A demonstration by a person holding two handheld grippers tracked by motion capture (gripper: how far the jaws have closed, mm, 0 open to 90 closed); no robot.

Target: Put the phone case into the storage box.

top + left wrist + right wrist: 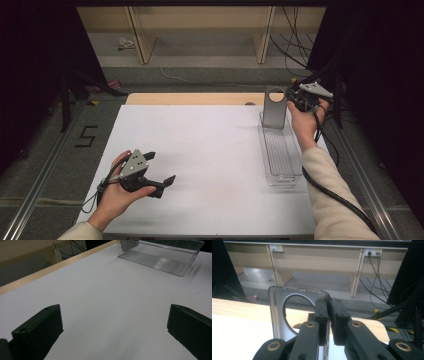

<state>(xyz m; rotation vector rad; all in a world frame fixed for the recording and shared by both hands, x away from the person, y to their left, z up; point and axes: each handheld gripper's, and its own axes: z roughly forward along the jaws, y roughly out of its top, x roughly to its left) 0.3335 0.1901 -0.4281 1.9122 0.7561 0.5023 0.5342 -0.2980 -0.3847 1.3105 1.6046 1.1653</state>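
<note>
In the high view, your right claw (299, 98) sits at the far right of the desk (200, 150), closed on the upright end panel (274, 107) of a clear plastic tray (281, 150). The tray lies lengthwise along the desk's right side, its grey panel with the round hole standing at the far end. Your left claw (161, 169) hovers low over the near left of the white surface, well apart from the tray, jaws spread wide and holding nothing.

In the left gripper view, the two black jaws stand far apart with bare desk between them. The tray (160, 261) lies ahead at the top right, ribbed on its floor, with thin transparent walls. Judge it light, stiff and rather brittle; the smooth plastic will likely slip under a loose pinch, and a hard squeeze on a thin wall could crack it. The rim of the end panel looks the soundest place to take hold.

In the right gripper view, your claw (329, 315) is nearly shut, its pads pinching the right-hand edge of the panel (277, 312) just beside the round hole. The grip is on one edge only, so the long body may swing or sag if you lift. Keep the pinch firm and move gently.
</note>
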